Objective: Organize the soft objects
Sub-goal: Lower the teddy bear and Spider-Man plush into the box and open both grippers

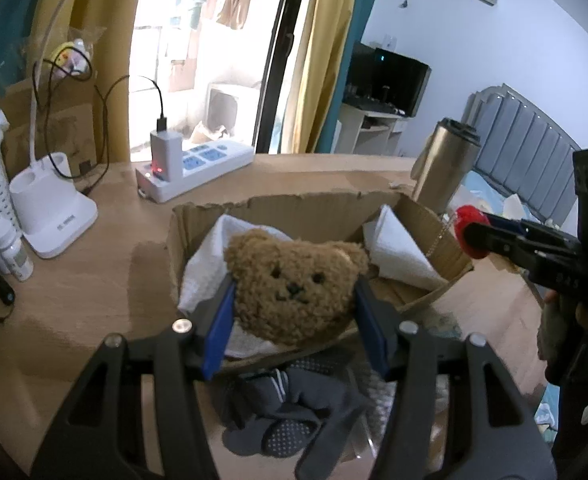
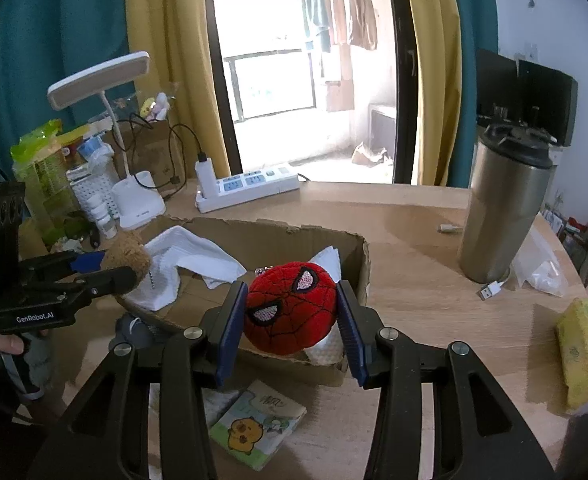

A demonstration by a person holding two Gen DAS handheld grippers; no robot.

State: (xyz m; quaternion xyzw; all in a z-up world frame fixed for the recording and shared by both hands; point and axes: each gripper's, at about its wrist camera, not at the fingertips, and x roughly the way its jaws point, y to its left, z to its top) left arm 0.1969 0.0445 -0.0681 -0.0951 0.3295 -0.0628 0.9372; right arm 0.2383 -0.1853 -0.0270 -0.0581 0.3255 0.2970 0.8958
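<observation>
My left gripper (image 1: 294, 304) is shut on a brown plush bear head (image 1: 294, 284) and holds it over the near edge of an open cardboard box (image 1: 294, 210). My right gripper (image 2: 290, 312) is shut on a red spider-mask plush ball (image 2: 288, 310) and holds it over the box (image 2: 270, 240). White cloths (image 2: 182, 264) lie inside the box. In the left wrist view the right gripper (image 1: 470, 236) shows with the red plush at the right. In the right wrist view the left gripper (image 2: 122, 268) shows with the bear (image 2: 128, 254) at the left.
A steel tumbler (image 2: 502, 208) stands to the right of the box. A power strip (image 2: 250, 188) and a white desk lamp (image 2: 138, 200) stand behind it. Dark grey socks (image 1: 286, 412) lie before the box. A tissue pack (image 2: 258, 428) and a yellow sponge (image 2: 578, 356) lie on the wooden table.
</observation>
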